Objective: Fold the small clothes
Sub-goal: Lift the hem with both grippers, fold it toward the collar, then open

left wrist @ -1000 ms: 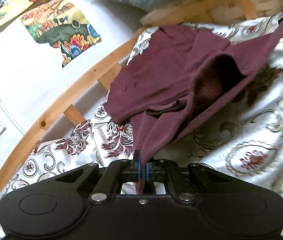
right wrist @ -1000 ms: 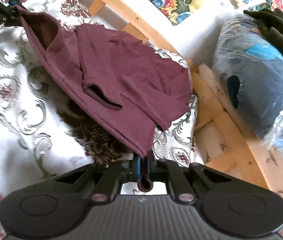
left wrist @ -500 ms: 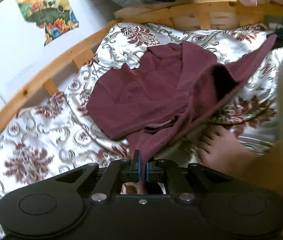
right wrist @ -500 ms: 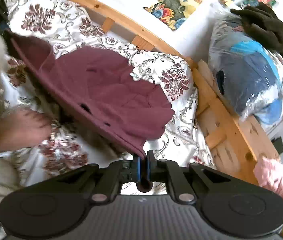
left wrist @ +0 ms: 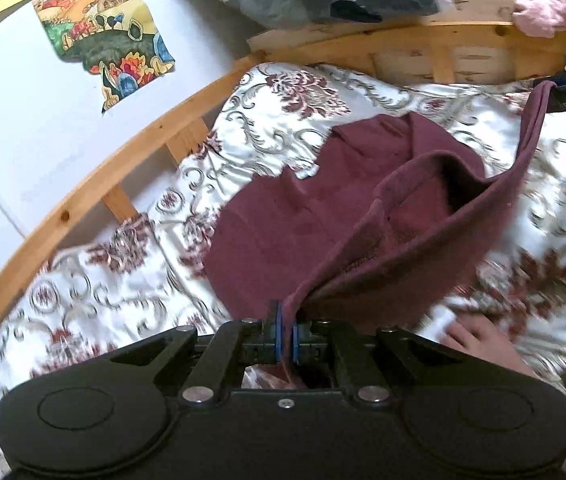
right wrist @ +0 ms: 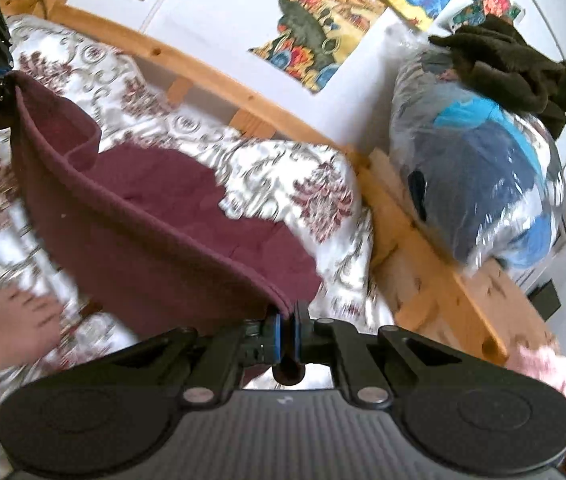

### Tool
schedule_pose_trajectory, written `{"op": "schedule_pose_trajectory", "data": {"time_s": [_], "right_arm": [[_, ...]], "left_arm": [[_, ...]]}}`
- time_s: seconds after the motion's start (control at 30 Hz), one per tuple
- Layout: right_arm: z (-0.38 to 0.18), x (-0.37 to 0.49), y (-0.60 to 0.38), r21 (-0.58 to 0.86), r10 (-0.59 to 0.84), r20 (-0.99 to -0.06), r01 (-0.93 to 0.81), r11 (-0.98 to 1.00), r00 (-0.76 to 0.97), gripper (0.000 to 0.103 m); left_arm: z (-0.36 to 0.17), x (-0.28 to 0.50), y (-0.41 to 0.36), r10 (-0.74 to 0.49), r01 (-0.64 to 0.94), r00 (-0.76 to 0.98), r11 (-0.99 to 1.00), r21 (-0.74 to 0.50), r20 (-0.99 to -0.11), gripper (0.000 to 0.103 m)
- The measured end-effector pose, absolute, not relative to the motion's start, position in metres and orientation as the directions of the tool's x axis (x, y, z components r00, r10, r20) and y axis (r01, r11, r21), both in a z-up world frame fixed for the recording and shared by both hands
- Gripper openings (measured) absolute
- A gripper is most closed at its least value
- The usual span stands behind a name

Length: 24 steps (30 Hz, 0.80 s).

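Here, left gripper (left wrist: pixel 285 322) and right gripper (right wrist: pixel 286 320) each clamp the maroon garment's (left wrist: pixel 283 232) hem; no readable writing.

Motion-blurred bedspread (left wrist: pixel 115 280) beside bare foot (right wrist: pixel 7 320)

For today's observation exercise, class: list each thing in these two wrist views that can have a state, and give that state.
left gripper: shut on the garment's edge
right gripper: shut on the garment's edge
maroon garment: one edge lifted taut between the grippers, the rest lying on the bedspread
bedspread: spread out, wrinkled
plastic bag of clothes: stuffed full, dark cloth on top
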State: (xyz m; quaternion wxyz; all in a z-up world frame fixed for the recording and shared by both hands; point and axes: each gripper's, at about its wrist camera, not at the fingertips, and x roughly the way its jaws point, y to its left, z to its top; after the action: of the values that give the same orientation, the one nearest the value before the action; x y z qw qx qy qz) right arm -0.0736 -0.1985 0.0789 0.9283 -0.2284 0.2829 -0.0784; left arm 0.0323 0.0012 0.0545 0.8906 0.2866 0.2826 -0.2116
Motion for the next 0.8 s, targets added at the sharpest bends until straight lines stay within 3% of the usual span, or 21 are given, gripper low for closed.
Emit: {"op": "schedule_pose_trajectory", "data": {"time_s": [0.37, 0.8], "right_arm": [[0.037, 0.047, -0.243, -0.465, -0.338, -0.425, 0.118, 0.877, 0.840, 0.008], [-0.016, 0.142, -0.270, -0.379, -0.307, -0.515, 0.108, 0.919, 0.801, 0.009]], "left_arm": [[0.040, 0.172, -0.028, -0.092, 0.486, 0.784, 0.705, 0.516, -0.613, 0.005], [-0.026, 0.293, -0.050, 0.013, 0.403, 0.687, 0.825, 0.395, -0.727, 0.005]]}}
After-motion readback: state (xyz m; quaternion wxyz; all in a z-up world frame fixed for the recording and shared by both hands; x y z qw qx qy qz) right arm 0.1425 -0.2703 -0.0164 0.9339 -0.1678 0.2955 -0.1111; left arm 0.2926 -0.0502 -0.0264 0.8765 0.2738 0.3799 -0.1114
